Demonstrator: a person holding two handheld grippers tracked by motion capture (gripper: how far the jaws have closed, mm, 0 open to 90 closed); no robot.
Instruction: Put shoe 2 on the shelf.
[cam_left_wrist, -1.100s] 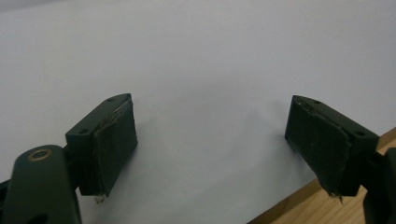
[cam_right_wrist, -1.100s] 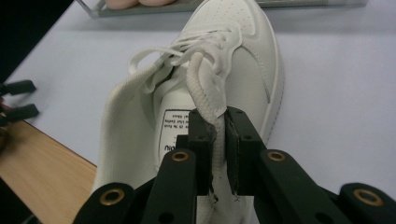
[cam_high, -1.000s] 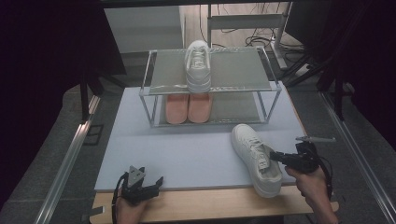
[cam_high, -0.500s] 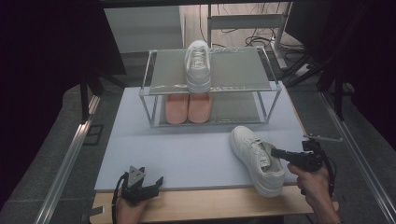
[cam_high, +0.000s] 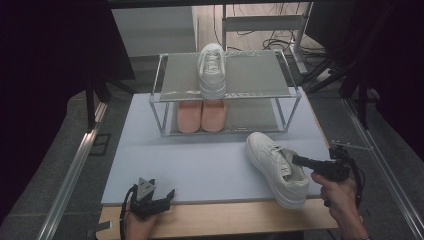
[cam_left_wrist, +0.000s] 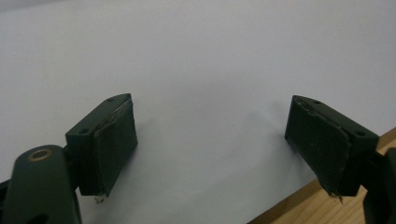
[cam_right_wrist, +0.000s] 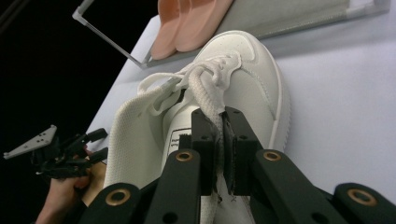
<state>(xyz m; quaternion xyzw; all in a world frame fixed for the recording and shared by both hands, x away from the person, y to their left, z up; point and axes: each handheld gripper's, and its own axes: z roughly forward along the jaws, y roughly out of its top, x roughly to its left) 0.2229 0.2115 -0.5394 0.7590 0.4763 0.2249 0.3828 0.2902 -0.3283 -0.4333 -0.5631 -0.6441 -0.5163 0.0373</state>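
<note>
Nearest us, at the table's wooden front edge (cam_high: 220, 220), our left gripper (cam_high: 150, 200) rests low over the pale mat (cam_high: 200, 165) — its jaws stand spread wide with nothing but mat between them, as the left gripper view (cam_left_wrist: 215, 154) confirms.

To the right, our right gripper (cam_high: 300, 161) reaches into the white sneaker (cam_high: 275, 167) lying on the mat near its front right corner, toe pointing toward the rack. In the right gripper view the jaws are pressed nearly together, pinching a shoelace (cam_right_wrist: 210, 93) at the shoe's tongue (cam_right_wrist: 223, 140).

Farther back stands the two-tier rack (cam_high: 225, 95) — a second white sneaker (cam_high: 212, 70) on its top shelf, a pair of pink shoes (cam_high: 201, 115) on the lower shelf beneath it.
</note>
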